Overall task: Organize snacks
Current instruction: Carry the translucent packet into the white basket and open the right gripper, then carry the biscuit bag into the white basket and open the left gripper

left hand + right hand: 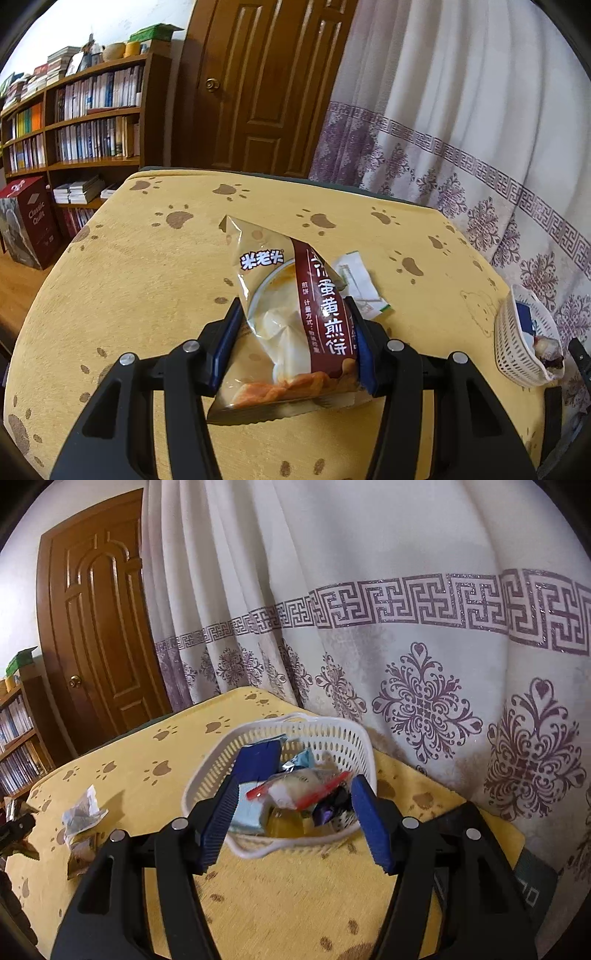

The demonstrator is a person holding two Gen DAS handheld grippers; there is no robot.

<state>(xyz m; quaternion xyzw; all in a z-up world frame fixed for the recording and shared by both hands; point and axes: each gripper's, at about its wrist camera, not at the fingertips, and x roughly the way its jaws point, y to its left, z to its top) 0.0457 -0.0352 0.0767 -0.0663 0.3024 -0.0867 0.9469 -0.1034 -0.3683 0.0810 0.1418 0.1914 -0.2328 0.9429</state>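
Where the yellow paw-print bench [147, 295] meets the curtain [406, 627], a white basket [354, 738] holds mixed snacks. Right gripper [291, 812] spread before it. Left gripper [291, 332] pinches a beige-and-maroon pancake snack bag [295, 314]; white packet [358, 280] behind.

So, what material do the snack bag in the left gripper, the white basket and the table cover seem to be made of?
Snack bag: glossy plastic film, probably; it creases and shines in the light.
White basket: rigid moulded plastic, with regular slots through its walls and a smooth rim.
Table cover: matte woven cloth, apparently; yellow with brown paw prints and no shine.
The left gripper is shut on the bag.
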